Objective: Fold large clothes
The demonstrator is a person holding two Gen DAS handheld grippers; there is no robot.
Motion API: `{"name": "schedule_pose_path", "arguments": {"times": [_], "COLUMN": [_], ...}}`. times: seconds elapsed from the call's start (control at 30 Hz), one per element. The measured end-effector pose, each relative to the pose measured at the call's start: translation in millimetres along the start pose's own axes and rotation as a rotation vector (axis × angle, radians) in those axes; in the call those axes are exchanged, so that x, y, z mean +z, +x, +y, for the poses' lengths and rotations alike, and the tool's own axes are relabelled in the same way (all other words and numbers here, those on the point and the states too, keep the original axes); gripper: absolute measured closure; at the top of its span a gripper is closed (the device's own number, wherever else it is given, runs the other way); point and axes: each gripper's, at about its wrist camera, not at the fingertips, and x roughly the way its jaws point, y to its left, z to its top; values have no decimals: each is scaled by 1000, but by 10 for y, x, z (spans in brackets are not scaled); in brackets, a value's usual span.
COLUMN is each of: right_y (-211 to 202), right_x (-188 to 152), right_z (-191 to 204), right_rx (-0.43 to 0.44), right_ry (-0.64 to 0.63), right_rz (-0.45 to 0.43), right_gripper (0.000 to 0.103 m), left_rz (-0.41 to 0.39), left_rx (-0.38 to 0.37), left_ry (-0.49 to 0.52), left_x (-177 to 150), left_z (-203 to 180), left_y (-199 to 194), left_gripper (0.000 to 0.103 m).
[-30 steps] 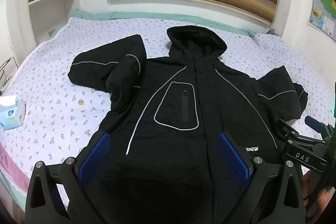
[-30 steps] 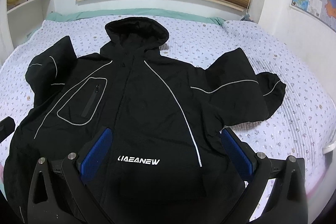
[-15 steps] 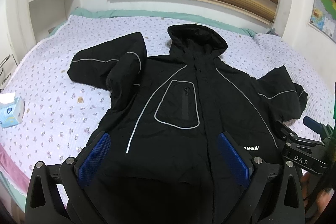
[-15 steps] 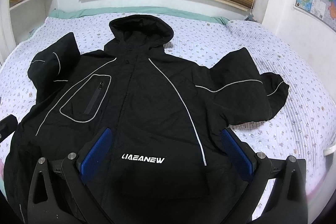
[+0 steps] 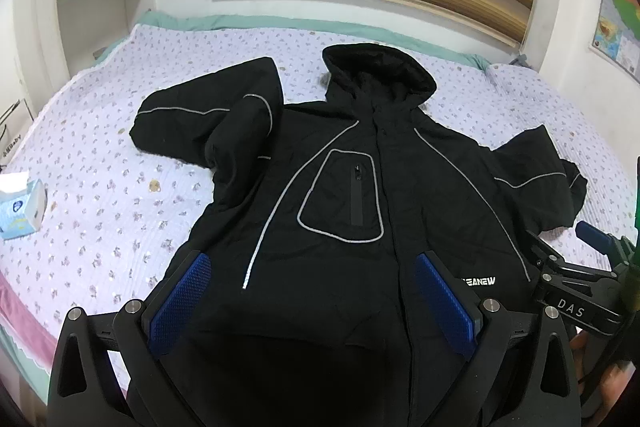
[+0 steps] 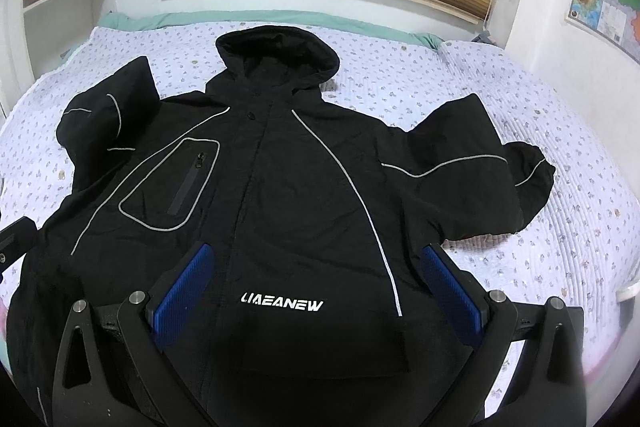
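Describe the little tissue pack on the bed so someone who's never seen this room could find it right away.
Start at the bed with the lilac flowered quilt, where a black hooded jacket lies spread out. Look on the jacket's left in the left wrist view, out at the quilt's edge: the tissue pack lies there alone, clear of the jacket. It is the only small pale blue and white packet on the quilt.

Jacket (image 5: pixel 360 211) lies front-up on the bed (image 5: pixel 120 211), hood (image 5: pixel 380 71) farthest. Tissue box (image 5: pixel 22 209) lies left of it, well apart.
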Motion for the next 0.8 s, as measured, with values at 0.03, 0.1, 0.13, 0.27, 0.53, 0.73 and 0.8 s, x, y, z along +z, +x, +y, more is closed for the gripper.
{"name": "schedule_pose_path", "arguments": {"times": [0.03, 0.1, 0.13, 0.27, 0.53, 0.73, 0.8], "right_y": [2, -2, -7, -88, -218, 738, 1154], "right_x": [2, 11, 25, 202, 1059, 1207, 1107], "right_z": [2, 4, 15, 112, 258, 514, 590], "right_rx": [0, 5, 9, 65, 415, 308, 256], "right_ry": [1, 5, 4, -21, 40, 40, 29], "right_rz": [0, 1, 0, -25, -117, -52, -22], "right_gripper": [0, 0, 0, 0, 0, 0, 1], "left_rz": [0, 0, -1, -41, -88, -15, -6], "left_rx": [0, -4, -7, -2, -86, -141, -123], "left_ry": [1, 8, 13, 30, -57, -263, -328], "left_x": [1, 14, 33, 294, 1205, 1337, 1282], "left_z": [-3, -6, 0, 174, 1051, 1921, 2185], "left_y": [0, -7, -11, -130, -123, 531, 793], "left_gripper": [1, 1, 1, 1, 1, 1, 1]}}
